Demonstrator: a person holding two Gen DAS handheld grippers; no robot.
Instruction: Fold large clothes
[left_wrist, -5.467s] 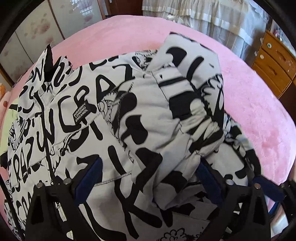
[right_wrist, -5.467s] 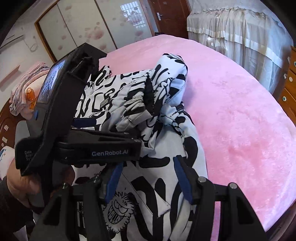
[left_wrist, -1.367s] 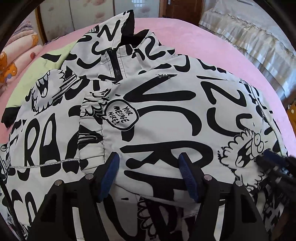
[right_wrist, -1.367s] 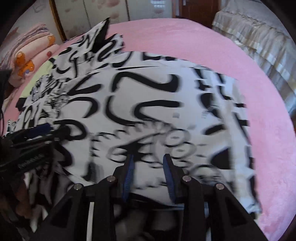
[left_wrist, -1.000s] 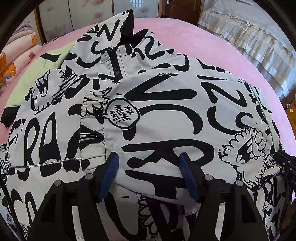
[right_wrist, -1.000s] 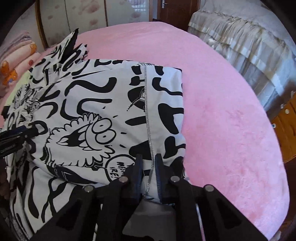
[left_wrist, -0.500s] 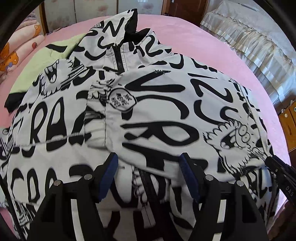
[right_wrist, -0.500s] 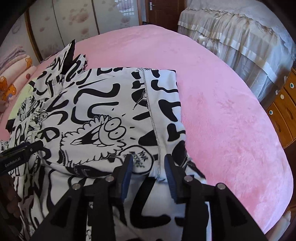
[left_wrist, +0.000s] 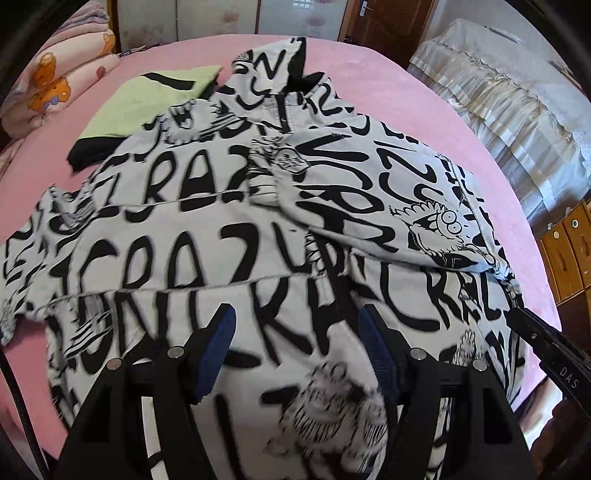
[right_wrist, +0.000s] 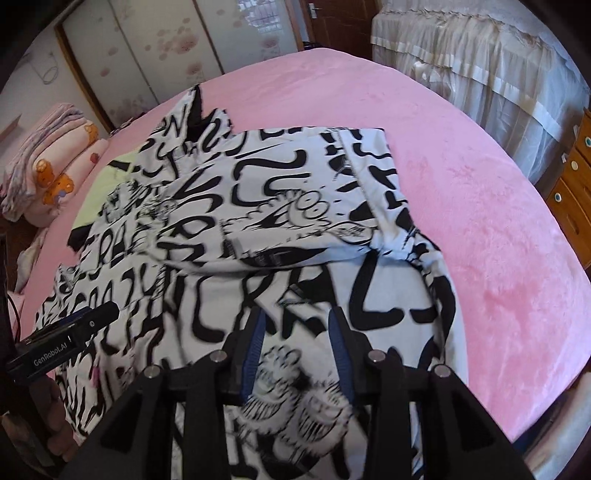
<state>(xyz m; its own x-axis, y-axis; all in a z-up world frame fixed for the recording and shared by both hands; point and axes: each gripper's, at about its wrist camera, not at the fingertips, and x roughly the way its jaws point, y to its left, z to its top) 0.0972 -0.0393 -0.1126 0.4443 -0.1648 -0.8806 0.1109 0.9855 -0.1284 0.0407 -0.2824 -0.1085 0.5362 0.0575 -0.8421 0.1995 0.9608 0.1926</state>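
A white jacket (left_wrist: 207, 258) with black graffiti lettering lies spread on the pink bed (right_wrist: 498, 229), collar at the far end. One sleeve (left_wrist: 354, 192) is folded flat across its front, with the fold's bunched corner (right_wrist: 391, 245) at the right side. My left gripper (left_wrist: 295, 332) hovers open above the jacket's lower half, nothing between its blue pads. My right gripper (right_wrist: 297, 334) hangs over the lower right part, its jaws partly apart and holding no cloth. Each gripper shows at the edge of the other's view.
A light green garment (left_wrist: 147, 96) lies under the jacket's far left shoulder. Folded pink blankets (left_wrist: 55, 81) are stacked at the far left. A wooden dresser (left_wrist: 565, 251) and a cream frilled cover (right_wrist: 480, 55) stand to the right, beyond the bed's edge. Wardrobe doors (right_wrist: 147, 55) are behind.
My right gripper let go of the folded sleeve's edge and opened. Both grippers have drawn back and upward from the jacket, so more of it is in view. The sleeve stays folded.
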